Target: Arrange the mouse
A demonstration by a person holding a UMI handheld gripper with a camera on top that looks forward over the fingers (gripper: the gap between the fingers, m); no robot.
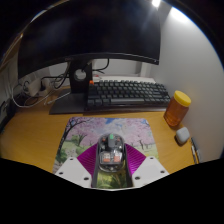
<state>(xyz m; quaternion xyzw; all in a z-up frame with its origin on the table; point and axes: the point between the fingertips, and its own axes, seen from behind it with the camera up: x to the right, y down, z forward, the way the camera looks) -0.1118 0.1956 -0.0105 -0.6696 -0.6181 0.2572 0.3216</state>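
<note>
Mouse [110, 153], dark and glossy with translucent shell, clamped between the claw's [110, 170] purple pads.

Open mat [95, 133] ahead of the mouse [109, 152], hemmed by keyboard [128, 93] beyond, orange bottle [177, 108] and small white object [183, 135] rightward.

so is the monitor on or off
Off, as far as shows: the monitor screen is uniformly dark above the keyboard. The gripper is shut on the mouse over the mouse pad.
</note>
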